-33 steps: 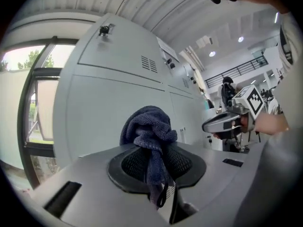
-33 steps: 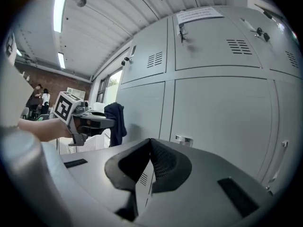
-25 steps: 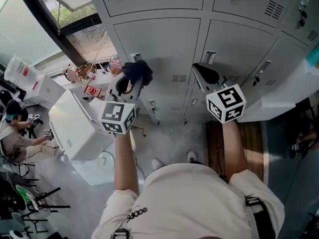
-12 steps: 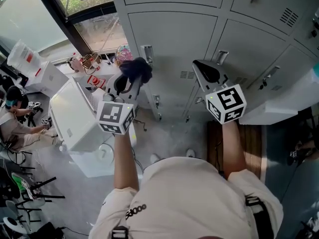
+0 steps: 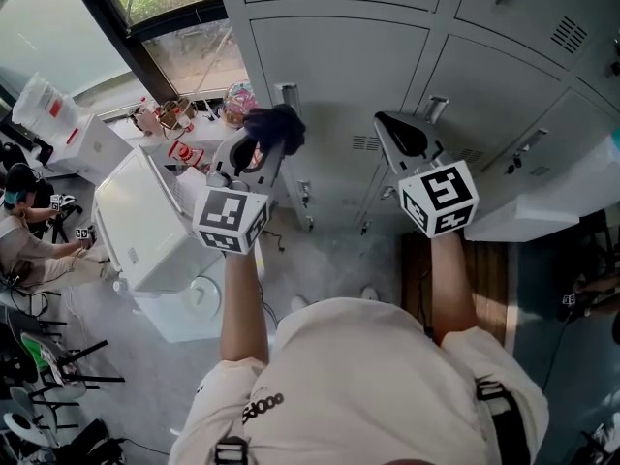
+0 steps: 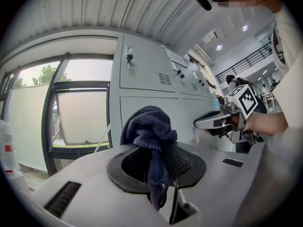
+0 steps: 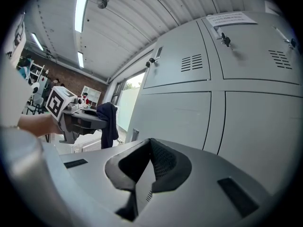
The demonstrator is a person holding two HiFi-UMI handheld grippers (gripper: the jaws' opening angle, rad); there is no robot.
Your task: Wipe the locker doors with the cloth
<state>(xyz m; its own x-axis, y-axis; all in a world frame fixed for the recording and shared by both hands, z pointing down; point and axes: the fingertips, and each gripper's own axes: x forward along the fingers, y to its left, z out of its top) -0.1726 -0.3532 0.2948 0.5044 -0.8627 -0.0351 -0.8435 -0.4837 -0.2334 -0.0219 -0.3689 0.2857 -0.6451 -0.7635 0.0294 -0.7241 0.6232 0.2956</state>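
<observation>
Left hand-held gripper (image 5: pixel 260 148): jaws clamped on the dark blue cloth (image 5: pixel 275 126).
Cloth: bunched at the jaw tips, 12 o'clock of the marker cube, before the grey locker doors (image 5: pixel 334 71); contact undetermined.
Right hand-held gripper (image 5: pixel 399 136): 3 o'clock of the cloth, jaws together, nothing held.

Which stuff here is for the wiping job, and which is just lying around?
For the job: dark blue cloth, left gripper shut on it, grey locker doors.
Just lying about: white box, white bag, small clutter by the window.
</observation>
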